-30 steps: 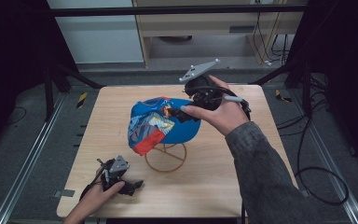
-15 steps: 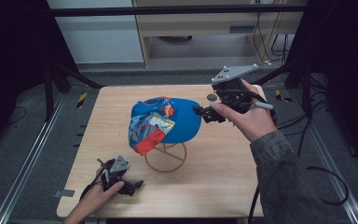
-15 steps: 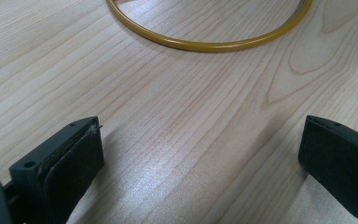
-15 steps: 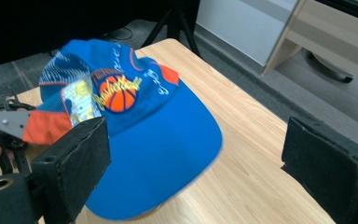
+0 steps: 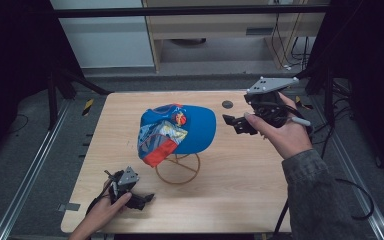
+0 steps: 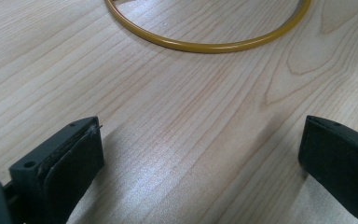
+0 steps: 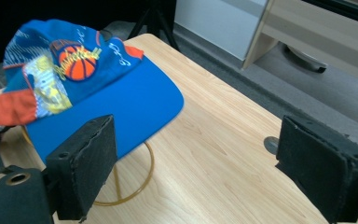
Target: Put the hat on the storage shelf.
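- Nearest the camera, one left gripper (image 5: 142, 199) rests low on the near-left part of the wooden table (image 5: 240, 200), a hand (image 5: 105, 212) wrapped round it; in the left gripper view its two black jaws stand wide apart with only bare wood between them.
- Just beyond it lies one yellow wire ring (image 5: 177, 169), the foot of the single stand that carries the cap; the left gripper view catches an arc of that ring (image 6: 205, 45) flat on the wood.
- One blue cap (image 5: 180, 131) sits on that stand at the middle of the table, its brim towards the right, one orange basketball badge (image 7: 77, 58) on its front panel.
- To the cap's right, one right gripper (image 5: 233, 123) is held above the table in one hand (image 5: 282, 132), clear of the brim; its jaws are spread wide with nothing between them, having just been closing slightly.
- Farther back, one small dark round disc (image 5: 227, 104) is set in the tabletop near the far edge.
- Count: two grippers, two hands, one cap, one stand.
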Demonstrator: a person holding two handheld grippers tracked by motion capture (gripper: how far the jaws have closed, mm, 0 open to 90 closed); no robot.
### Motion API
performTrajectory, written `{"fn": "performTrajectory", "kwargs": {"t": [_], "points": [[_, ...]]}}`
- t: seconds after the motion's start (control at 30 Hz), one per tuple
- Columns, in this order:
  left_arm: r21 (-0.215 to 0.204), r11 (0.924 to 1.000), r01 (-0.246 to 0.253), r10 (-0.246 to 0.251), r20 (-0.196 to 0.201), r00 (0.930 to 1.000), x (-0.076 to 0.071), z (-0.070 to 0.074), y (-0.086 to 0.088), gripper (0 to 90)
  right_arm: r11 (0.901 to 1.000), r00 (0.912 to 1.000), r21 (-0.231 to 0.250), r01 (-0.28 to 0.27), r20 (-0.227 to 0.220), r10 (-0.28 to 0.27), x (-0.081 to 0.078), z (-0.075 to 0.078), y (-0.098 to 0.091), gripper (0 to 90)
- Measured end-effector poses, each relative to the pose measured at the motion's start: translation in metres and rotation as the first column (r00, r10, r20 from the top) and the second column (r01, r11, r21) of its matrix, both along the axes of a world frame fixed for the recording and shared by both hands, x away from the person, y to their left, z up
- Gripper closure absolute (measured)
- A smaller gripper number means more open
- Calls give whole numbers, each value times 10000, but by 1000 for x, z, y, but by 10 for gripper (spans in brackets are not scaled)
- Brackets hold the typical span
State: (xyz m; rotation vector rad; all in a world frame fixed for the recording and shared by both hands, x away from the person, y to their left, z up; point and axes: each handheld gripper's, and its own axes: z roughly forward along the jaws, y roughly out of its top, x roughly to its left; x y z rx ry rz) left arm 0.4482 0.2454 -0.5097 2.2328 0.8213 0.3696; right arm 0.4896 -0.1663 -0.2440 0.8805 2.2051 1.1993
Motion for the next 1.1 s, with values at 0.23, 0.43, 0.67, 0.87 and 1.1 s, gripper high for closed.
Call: {"fn": "performTrajectory", "kwargs": {"t": [0.23, 0.43, 0.67, 0.87, 1.1], "points": [[-15, 10000, -7, 7, -22, 10000, 0, 0, 0, 0, 9996, 9998, -230, 136, 146, -132, -4, -17, -10, 127], [-39, 10000, -28, 28, -44, 10000, 0, 0, 0, 0, 9988, 9994, -372, 325, 159, -320, -8, -39, -19, 141], [14, 10000, 12, -12, -53, 10000, 0, 0, 0, 0, 9980, 9990, -448, 441, -59, -444, -11, -69, -24, 150], [31, 10000, 24, -24, -36, 10000, 0, 0, 0, 0, 9975, 9980, -379, 604, -145, -610, -13, -90, -27, 158], [4, 10000, 8, -8, -63, 10000, 0, 0, 0, 0, 9956, 9950, -311, 880, -443, -893, -15, -126, -34, 164]]}}
